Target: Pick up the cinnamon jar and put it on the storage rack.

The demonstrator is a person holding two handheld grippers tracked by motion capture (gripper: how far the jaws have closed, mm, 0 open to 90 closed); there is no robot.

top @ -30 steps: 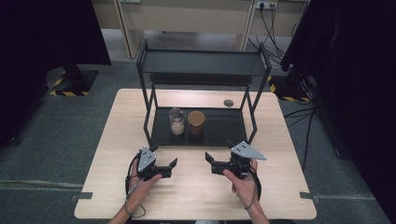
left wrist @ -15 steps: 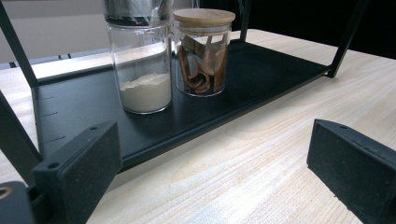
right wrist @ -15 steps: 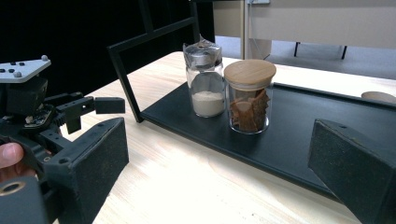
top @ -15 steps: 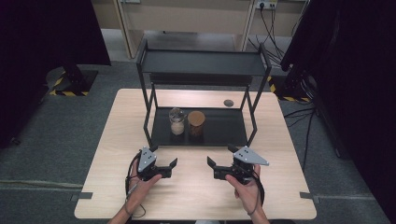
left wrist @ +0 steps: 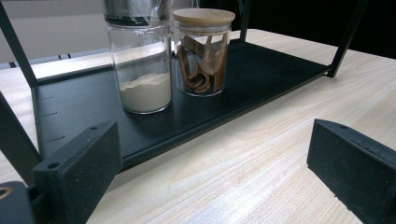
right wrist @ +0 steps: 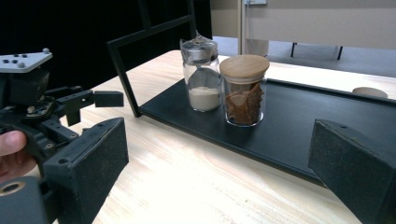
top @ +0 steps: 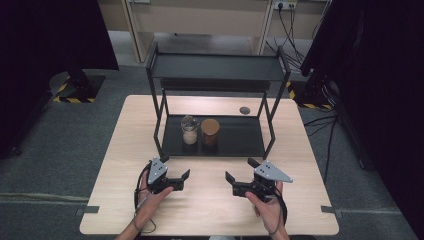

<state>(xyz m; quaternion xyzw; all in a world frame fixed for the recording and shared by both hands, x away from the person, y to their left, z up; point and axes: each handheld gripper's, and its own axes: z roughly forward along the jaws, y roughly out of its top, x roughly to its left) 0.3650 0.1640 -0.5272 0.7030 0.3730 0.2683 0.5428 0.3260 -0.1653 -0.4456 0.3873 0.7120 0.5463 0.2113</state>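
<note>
A pale wooden worktop is seen from above, set on grey floor. Across its far half a black two-tier metal rack is stood, its lower tray resting on the wood and its upper shelf carried on four thin posts.

At the near edge, two hand-held grippers are laid low over the bare wood, well apart from each other and both short of the tray's front edge. The left gripper is held to the left of centre, and the right gripper, topped by a grey three-cornered plate, to the right of centre. Both are released: in each gripper view the two black jaws are spread wide, with nothing between them but worktop.

On the left part of the lower tray two glass jars are stood upright, just beside one another. The jar of white powder is on the left, about a third full, with a crumpled clear covering at its top. The jar with the wooden lid is on the right and is filled with brown curled bark pieces.

A small dark round disc is seen lying on the worktop behind the tray.
</note>
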